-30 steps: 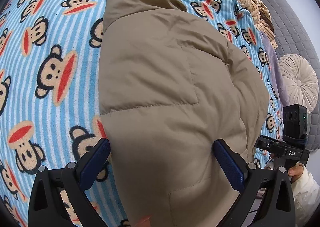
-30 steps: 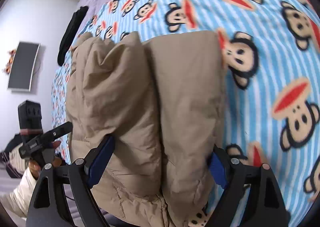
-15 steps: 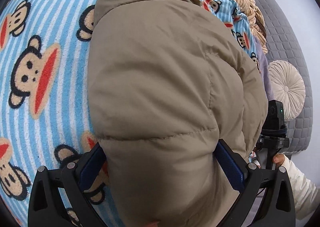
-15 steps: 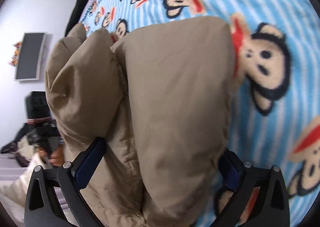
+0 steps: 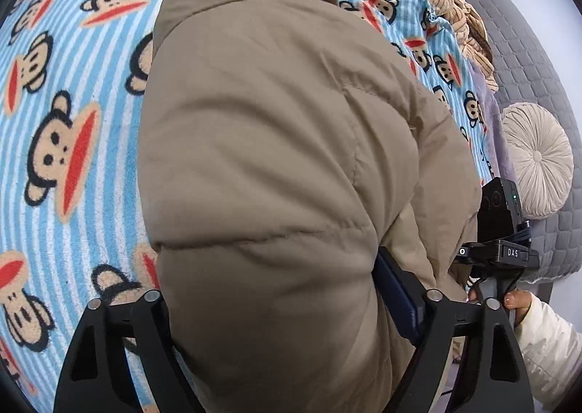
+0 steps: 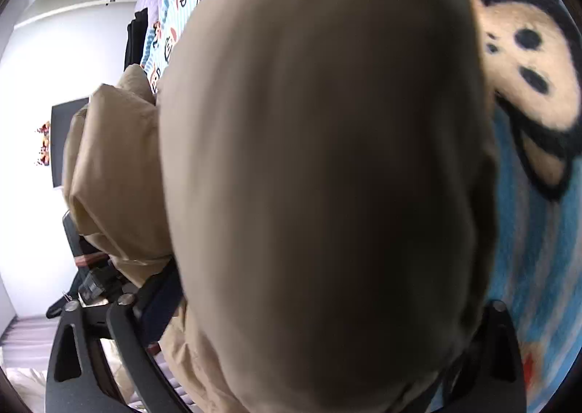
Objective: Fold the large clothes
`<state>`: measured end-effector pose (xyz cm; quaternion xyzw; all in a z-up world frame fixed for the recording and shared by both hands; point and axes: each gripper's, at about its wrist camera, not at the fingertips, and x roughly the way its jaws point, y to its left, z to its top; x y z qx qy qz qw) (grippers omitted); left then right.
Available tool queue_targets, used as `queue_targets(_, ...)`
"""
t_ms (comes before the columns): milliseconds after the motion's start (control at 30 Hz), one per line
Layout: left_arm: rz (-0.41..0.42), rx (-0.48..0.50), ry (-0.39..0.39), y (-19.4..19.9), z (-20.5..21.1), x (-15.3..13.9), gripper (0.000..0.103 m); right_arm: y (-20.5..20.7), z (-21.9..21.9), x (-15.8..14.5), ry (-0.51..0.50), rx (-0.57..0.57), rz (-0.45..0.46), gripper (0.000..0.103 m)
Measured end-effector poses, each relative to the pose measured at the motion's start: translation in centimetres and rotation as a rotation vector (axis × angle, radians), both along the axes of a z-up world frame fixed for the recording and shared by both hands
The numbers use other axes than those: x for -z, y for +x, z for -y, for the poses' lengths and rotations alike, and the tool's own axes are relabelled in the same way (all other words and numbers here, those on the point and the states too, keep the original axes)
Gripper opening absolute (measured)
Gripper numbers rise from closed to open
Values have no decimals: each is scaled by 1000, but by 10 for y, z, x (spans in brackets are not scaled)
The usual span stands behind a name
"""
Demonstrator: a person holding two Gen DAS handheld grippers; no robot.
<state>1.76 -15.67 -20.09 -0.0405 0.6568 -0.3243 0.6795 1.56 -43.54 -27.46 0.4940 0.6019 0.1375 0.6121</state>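
Two grippers straddle the tan jacket (image 5: 276, 165), which fills mid-frame on the monkey blanket (image 5: 72, 114). Left gripper (image 5: 269, 307) fingers press its bulging fold; right gripper (image 6: 320, 304) fingers hug it likewise, blurred.

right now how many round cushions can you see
1: a cream pleated round cushion against the grey quilted headboard, at the right of the left wrist view. Others may be hidden behind the tan puffer jacket.
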Motion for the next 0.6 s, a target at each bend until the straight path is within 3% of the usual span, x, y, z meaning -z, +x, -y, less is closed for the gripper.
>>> queue_targets(133, 55, 19, 25, -8, 6, -22, 77, -10, 1, -16, -14, 20, 21, 61)
queue_targets(200, 81, 31, 31, -11, 10, -33, 77, -12, -1, -25, -16, 17, 38, 54)
queue_targets(600, 146, 16, -7, 1, -22, -72, 77, -10, -14, -50, 20, 49, 100, 53)
